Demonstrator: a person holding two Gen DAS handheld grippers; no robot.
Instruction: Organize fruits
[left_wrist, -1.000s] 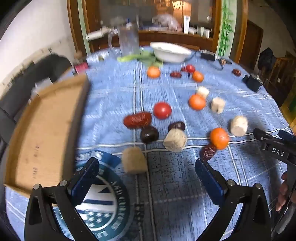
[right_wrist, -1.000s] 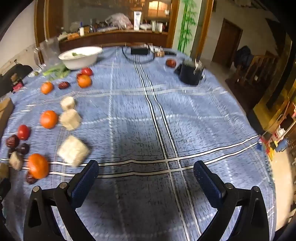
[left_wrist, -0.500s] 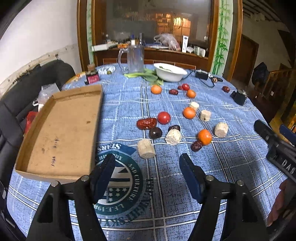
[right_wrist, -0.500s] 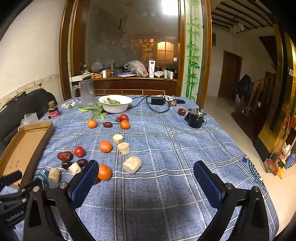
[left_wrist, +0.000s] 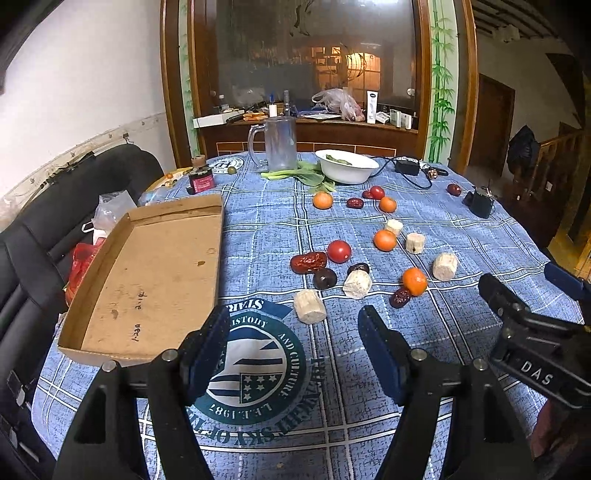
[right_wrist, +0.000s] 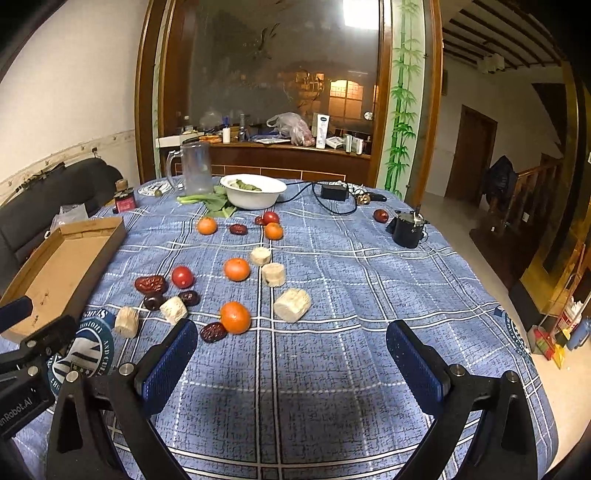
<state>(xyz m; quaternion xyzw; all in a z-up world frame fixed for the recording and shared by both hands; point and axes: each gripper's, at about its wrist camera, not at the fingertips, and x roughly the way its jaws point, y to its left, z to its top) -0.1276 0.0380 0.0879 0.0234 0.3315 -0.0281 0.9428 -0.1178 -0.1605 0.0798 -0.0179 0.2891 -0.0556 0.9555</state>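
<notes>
Fruits lie scattered mid-table on a blue checked cloth: several oranges, the nearest (left_wrist: 414, 281) (right_wrist: 235, 317), red tomatoes (left_wrist: 338, 251) (right_wrist: 182, 277), dark red dates (left_wrist: 308, 261) (right_wrist: 150, 284) and pale cylindrical chunks (left_wrist: 310, 311) (right_wrist: 291, 304). An empty cardboard tray (left_wrist: 147, 273) (right_wrist: 55, 269) sits on the left. My left gripper (left_wrist: 293, 349) is open and empty, held above the cloth near the front edge. My right gripper (right_wrist: 291, 356) is open and empty, above bare cloth to the right of the fruits.
At the back stand a white bowl (left_wrist: 347, 166) (right_wrist: 253, 192), a glass mug (left_wrist: 279, 147), green leaves (left_wrist: 303, 175), a small jar (left_wrist: 200, 179), a black pot (right_wrist: 406, 229) and a cable with adapter (right_wrist: 334, 192). A black sofa (left_wrist: 44, 221) lies beyond the left edge.
Both grippers have risen and pulled back from the table, so the view widened from close over the fruits to the whole table. Both stay open and empty.
</notes>
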